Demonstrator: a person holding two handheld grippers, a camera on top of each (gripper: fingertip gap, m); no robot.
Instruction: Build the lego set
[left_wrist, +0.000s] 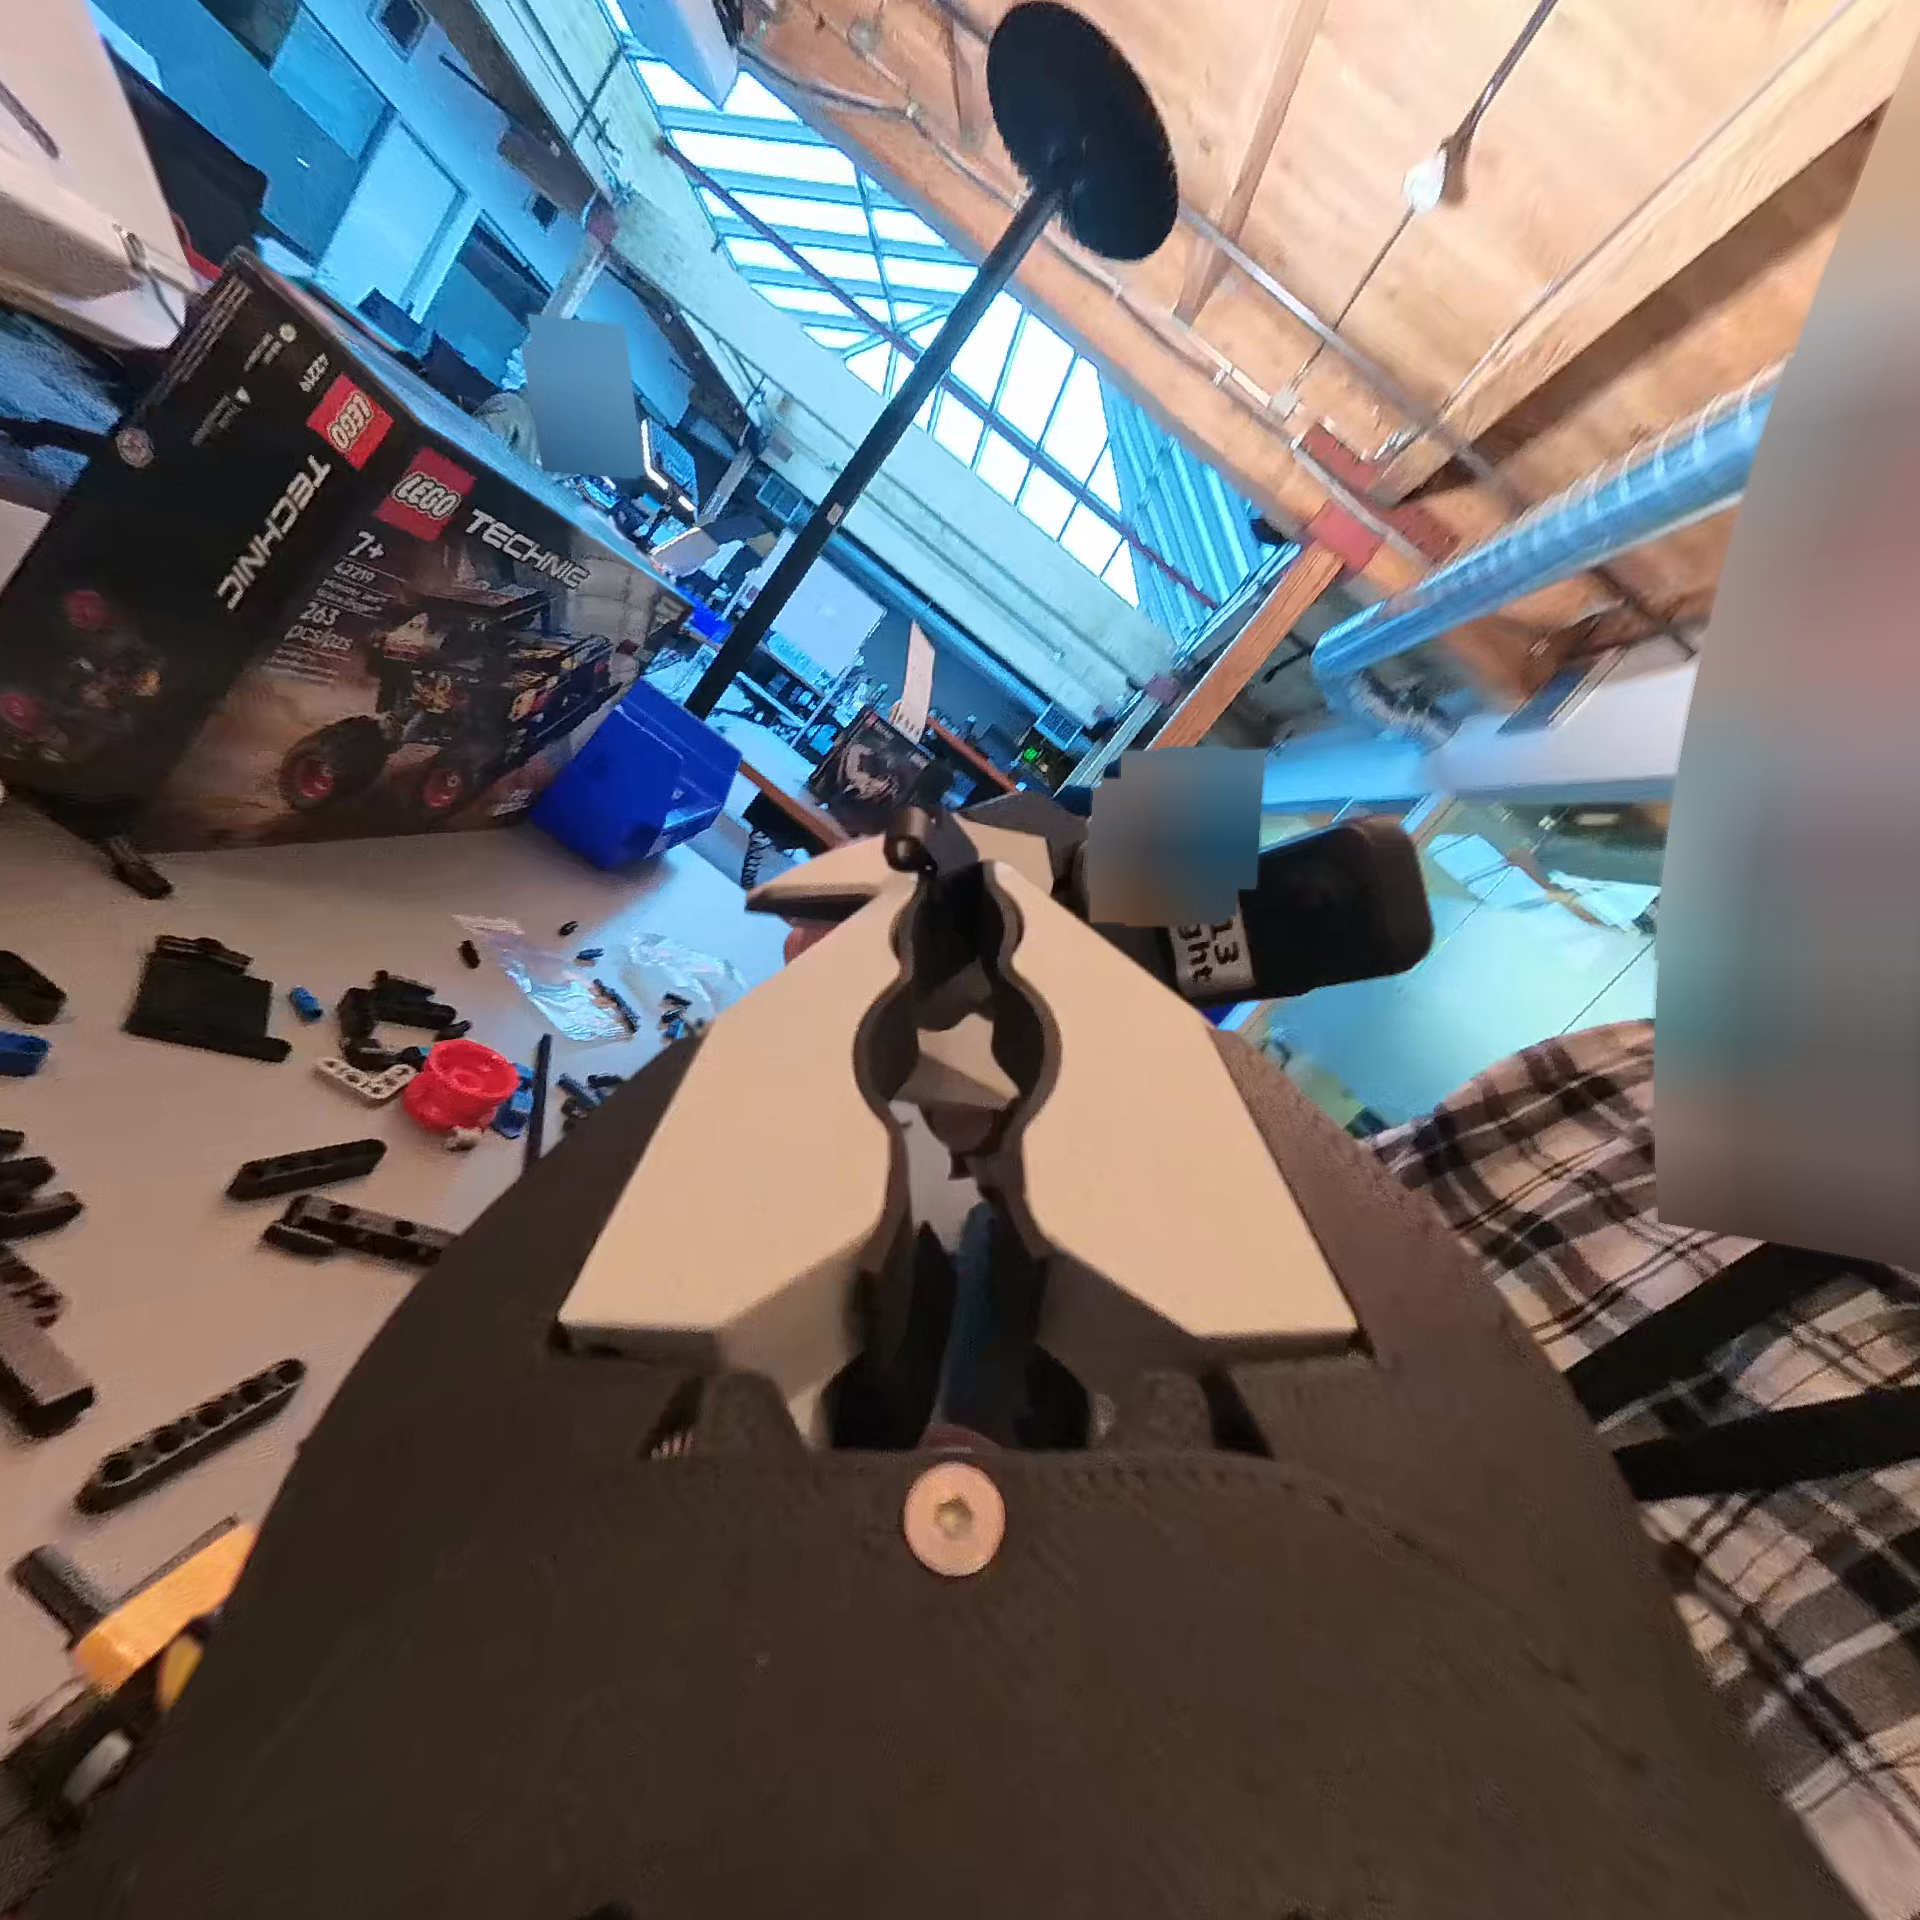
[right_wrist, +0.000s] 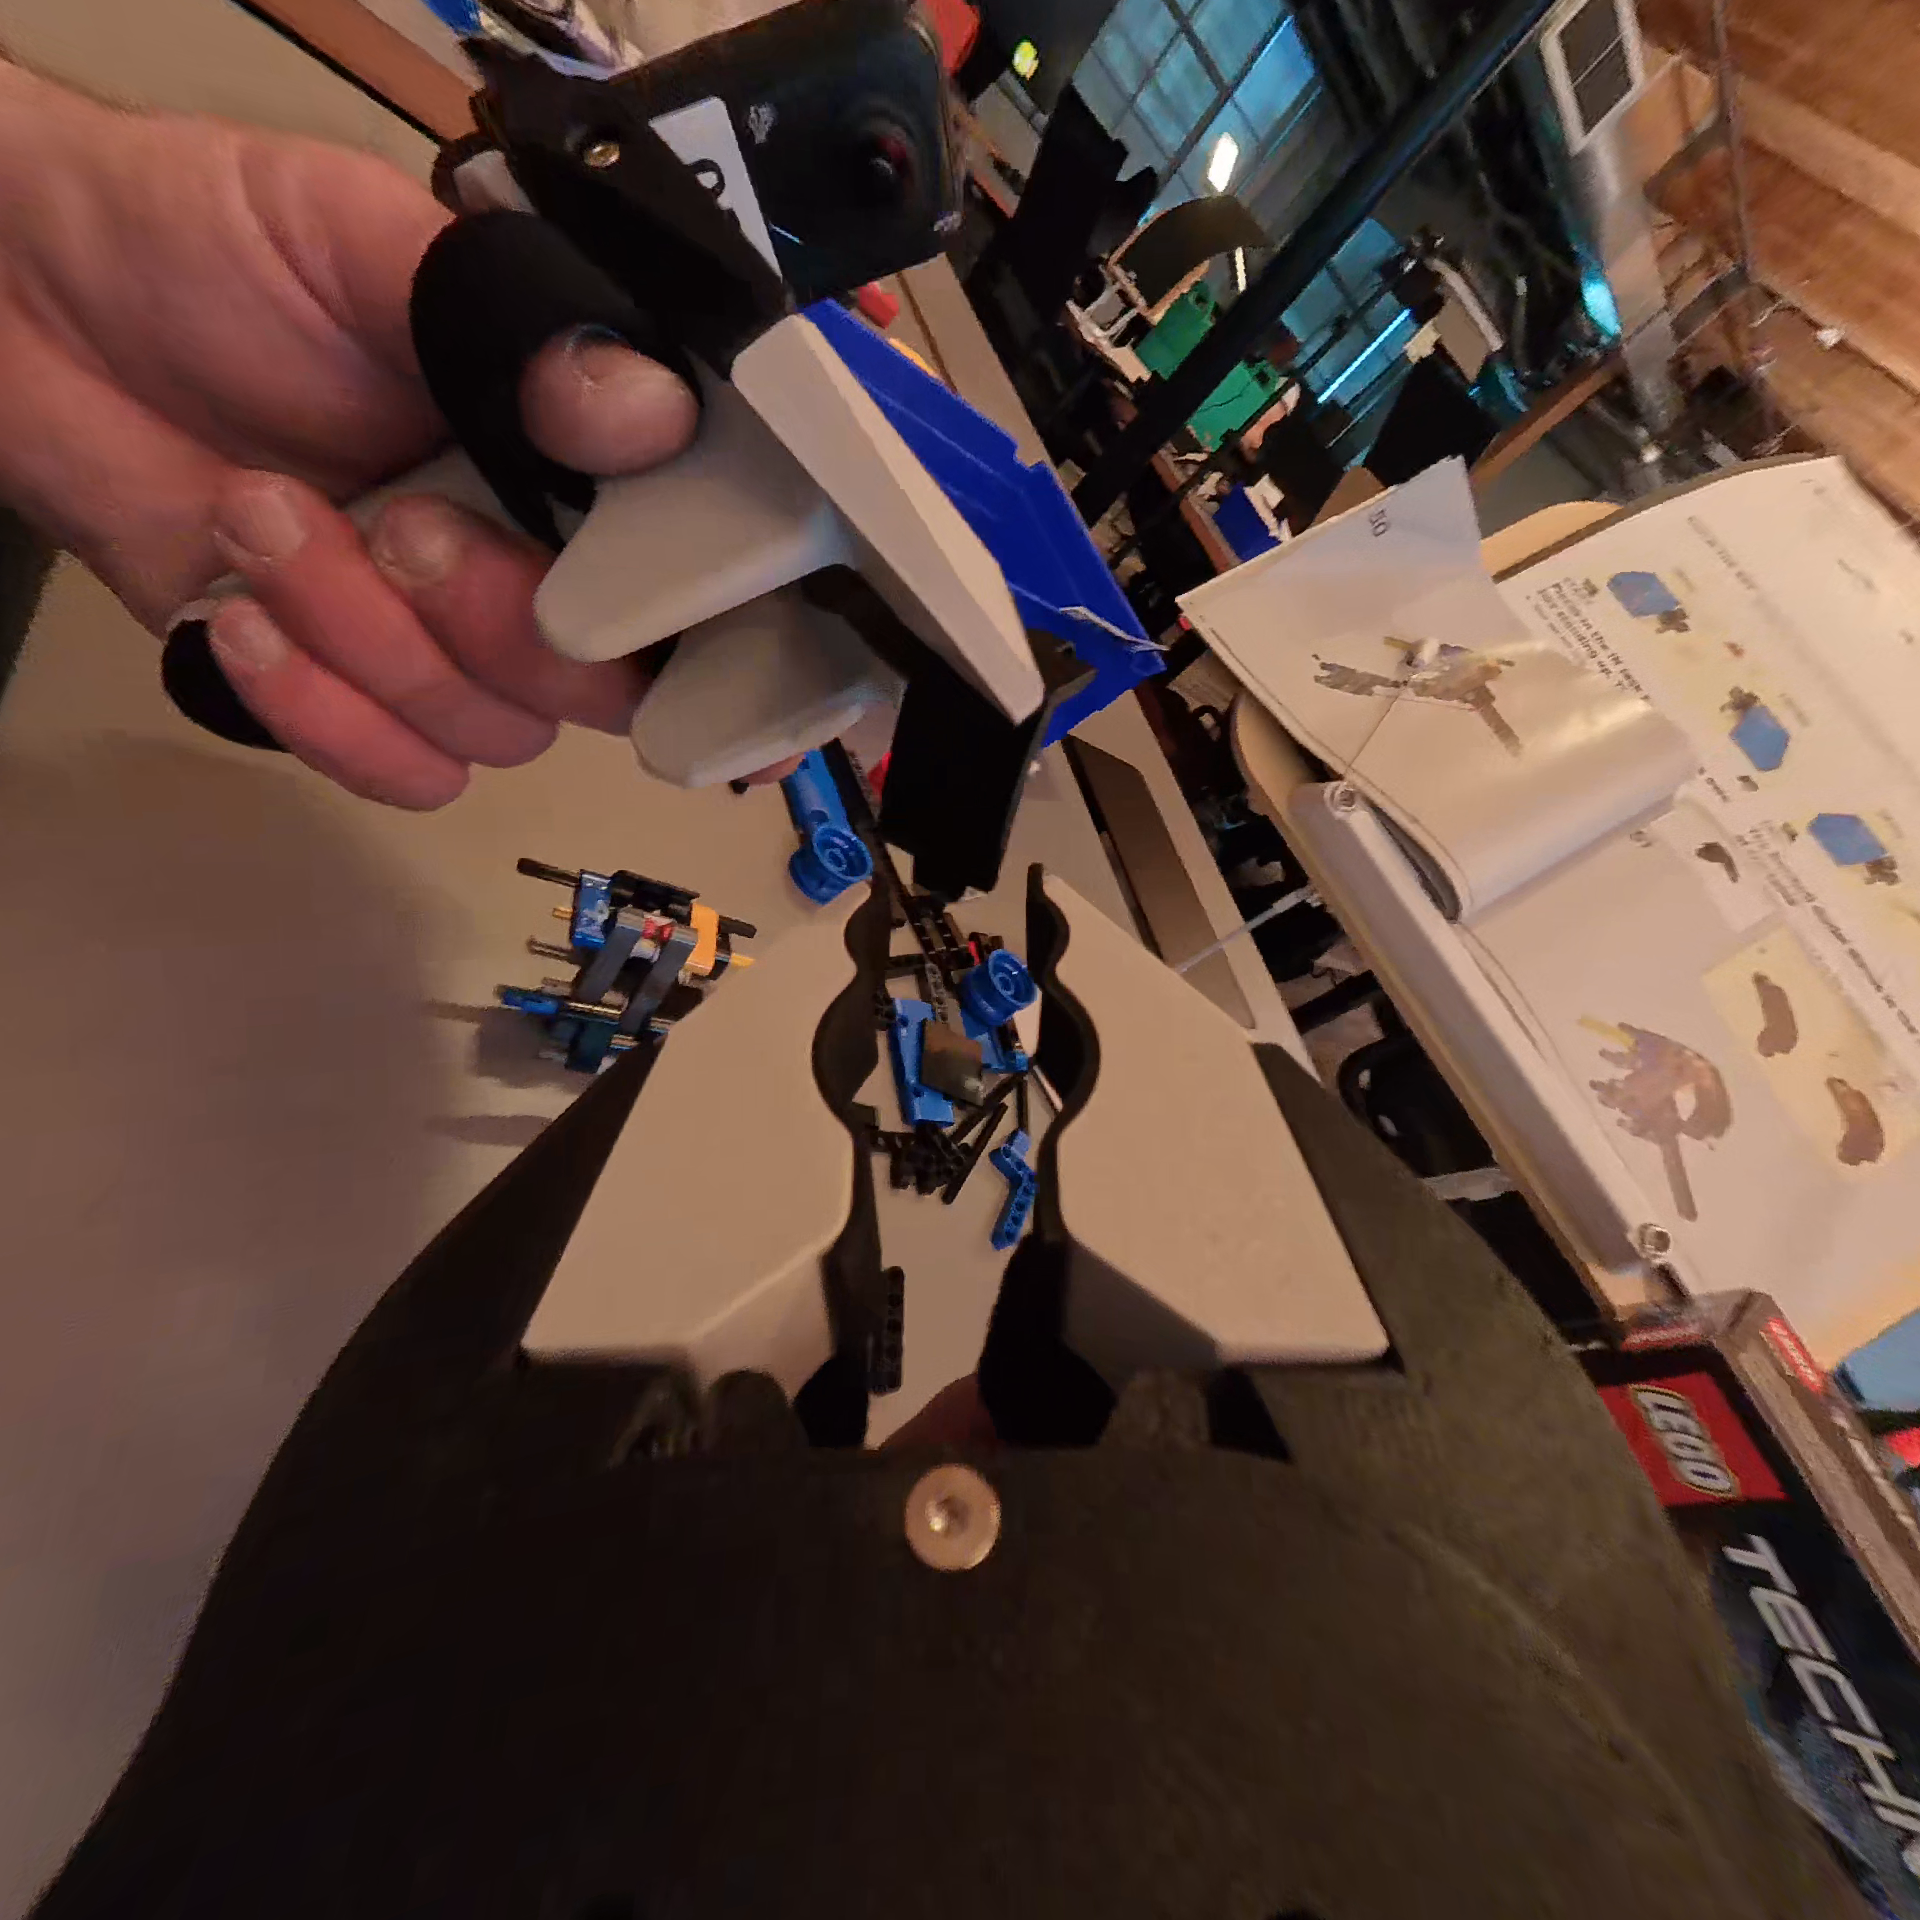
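My left gripper (left_wrist: 940, 883) is raised above the table with its jaws nearly closed on a small black piece (left_wrist: 909, 840) at the tips. The right gripper's fingers (left_wrist: 821, 891) meet it tip to tip. In the right wrist view, my right gripper (right_wrist: 961, 888) is open and empty, and the left gripper (right_wrist: 951, 862), held by a hand (right_wrist: 208, 416), points down between its fingertips. Below lie a pile of blue and black parts (right_wrist: 956, 1060) and a small blue, grey and yellow assembly (right_wrist: 623, 966).
The black set box (left_wrist: 312, 582) and a blue bin (left_wrist: 634, 779) stand at the back. A red wheel hub (left_wrist: 462, 1081) and black beams (left_wrist: 307, 1164) lie scattered on the table (left_wrist: 208, 914). An open instruction booklet (right_wrist: 1558, 779) rests on a stand at the right. A plaid sleeve (left_wrist: 1558, 1195) is close by.
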